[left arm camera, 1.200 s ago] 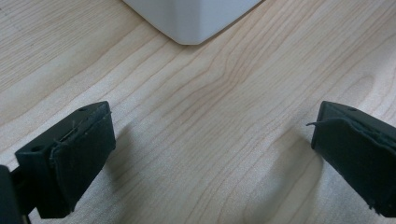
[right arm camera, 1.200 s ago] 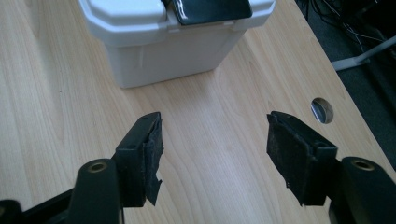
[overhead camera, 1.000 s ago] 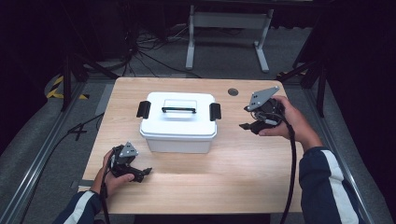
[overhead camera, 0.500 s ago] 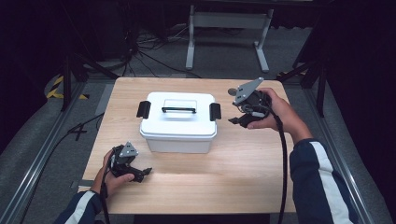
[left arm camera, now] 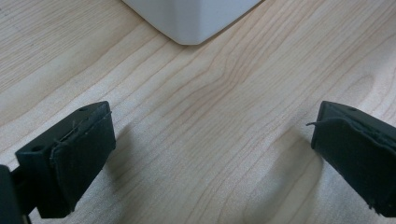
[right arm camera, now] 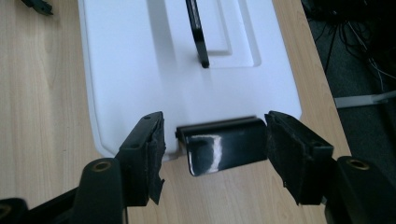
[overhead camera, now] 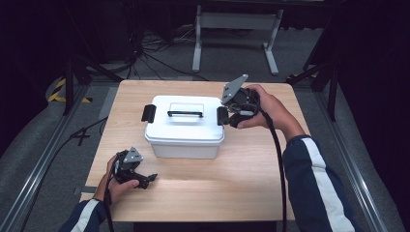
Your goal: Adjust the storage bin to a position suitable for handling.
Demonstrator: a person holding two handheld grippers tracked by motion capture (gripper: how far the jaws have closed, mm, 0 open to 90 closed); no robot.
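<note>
white box (overhead camera: 185, 126) mid-table (overhead camera: 251, 183), black handle (overhead camera: 184, 114) on lid | right gripper (right arm camera: 212, 151) at box's right latch (right arm camera: 224, 150), jaws apart astride it (contact unclear) | left gripper (left arm camera: 210, 154) low over bare wood near box's front corner, jaws wide, holding nothing

One overhead camera, two riding on the hand-held grippers

The high view looks forward and down over the whole table (overhead camera: 251, 188). The left gripper view skims the tabletop near the white box (left arm camera: 191, 18); the right gripper view faces the box's black side latch (right arm camera: 224, 144), very close.
</note>
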